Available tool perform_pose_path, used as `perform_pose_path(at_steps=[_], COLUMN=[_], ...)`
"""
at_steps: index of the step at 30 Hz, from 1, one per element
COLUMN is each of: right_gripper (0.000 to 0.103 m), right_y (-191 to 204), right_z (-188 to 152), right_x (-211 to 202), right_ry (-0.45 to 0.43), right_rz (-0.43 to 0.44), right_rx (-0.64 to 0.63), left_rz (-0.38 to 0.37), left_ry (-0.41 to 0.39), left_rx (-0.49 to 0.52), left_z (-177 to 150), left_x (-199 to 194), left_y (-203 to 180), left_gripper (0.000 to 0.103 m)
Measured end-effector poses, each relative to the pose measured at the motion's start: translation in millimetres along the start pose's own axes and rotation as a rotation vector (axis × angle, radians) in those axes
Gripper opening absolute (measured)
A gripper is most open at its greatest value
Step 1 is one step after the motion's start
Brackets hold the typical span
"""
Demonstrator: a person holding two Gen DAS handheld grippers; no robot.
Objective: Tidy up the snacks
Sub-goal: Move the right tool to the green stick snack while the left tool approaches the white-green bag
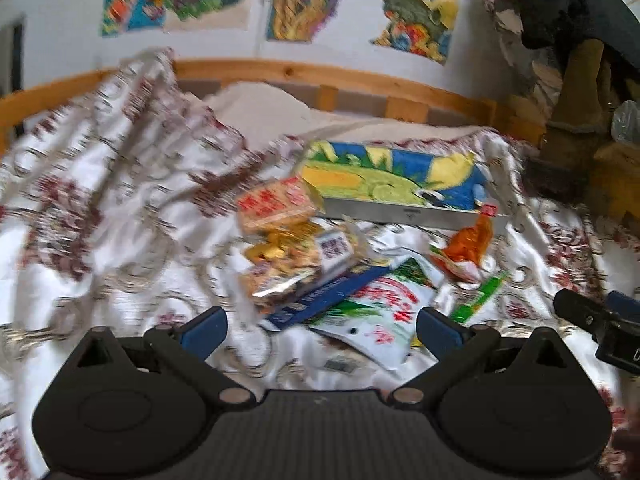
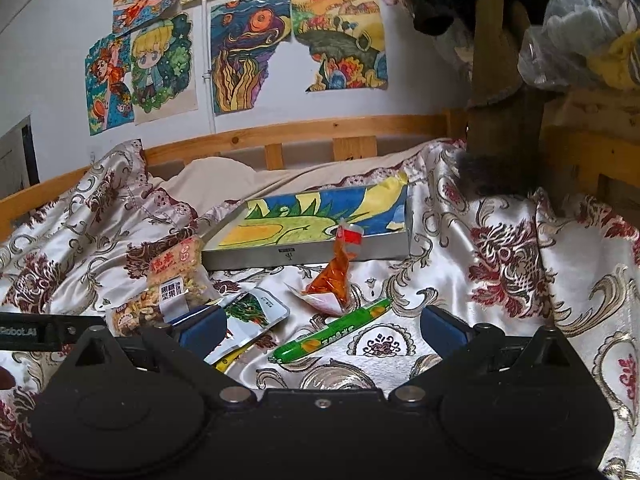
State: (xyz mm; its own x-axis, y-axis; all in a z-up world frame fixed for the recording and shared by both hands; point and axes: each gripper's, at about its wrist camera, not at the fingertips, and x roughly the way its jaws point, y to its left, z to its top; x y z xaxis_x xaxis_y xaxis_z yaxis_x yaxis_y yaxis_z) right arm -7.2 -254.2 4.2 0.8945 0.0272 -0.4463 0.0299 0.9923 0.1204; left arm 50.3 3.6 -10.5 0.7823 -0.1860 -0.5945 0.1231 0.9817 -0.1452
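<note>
The right gripper (image 2: 322,330) was spread wide and held nothing. The green sausage stick (image 2: 332,330) lay on the bedspread (image 2: 500,280) directly ahead of it, between the two fingers, with its long axis running diagonally from near-left to far-right. The jaws would need turning to close across that axis. In my judgement this arm was the better placed for that item.

The left gripper (image 1: 322,330) was likewise spread and empty. The white packet with green print (image 1: 380,312) and a dark blue strip (image 1: 328,292) lay just ahead of it, overlapping; the nut packets (image 1: 280,240) were heaped beyond, slightly to its left. That view was blurred, so finer detail could not be told.

An orange sachet (image 2: 336,276) lay beyond the sausage stick, near the front edge of the flat box with the painted lid (image 2: 312,236). The box appeared closed, which could hinder stowing anything in it. The loose snacks lay scattered, none yet gathered.
</note>
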Motion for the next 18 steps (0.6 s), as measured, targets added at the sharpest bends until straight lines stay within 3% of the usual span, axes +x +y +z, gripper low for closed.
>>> perform_pose_path(at_steps=[4, 11, 16, 18], right_gripper=[0.102, 0.102, 0.102, 0.102], right_y=[-9.8, -20.1, -28.4, -31.2], right_z=[2.2, 0.8, 2.0, 2.8], right_x=[4.1, 29.5, 57.0, 67.4], right_ry=[0.005, 0.109, 0.205, 0.238], right_rz=[-0.004, 0.019, 0.083, 0.101], right_rx=[0.042, 0.075, 0.109, 0.141], left_rz=[-0.074, -0.192, -0.334, -0.346], left_ry=[0.036, 0.126, 0.241, 0.252], left_rx=[-0.003, 0.121, 0.057, 0.042], left_z=[8.9, 17.4, 18.2, 18.0], left_x=[19.2, 55.9, 84.0, 91.1], left_y=[0.9, -14.9, -9.9, -7.3], left_gripper=[0.102, 0.102, 0.102, 0.102])
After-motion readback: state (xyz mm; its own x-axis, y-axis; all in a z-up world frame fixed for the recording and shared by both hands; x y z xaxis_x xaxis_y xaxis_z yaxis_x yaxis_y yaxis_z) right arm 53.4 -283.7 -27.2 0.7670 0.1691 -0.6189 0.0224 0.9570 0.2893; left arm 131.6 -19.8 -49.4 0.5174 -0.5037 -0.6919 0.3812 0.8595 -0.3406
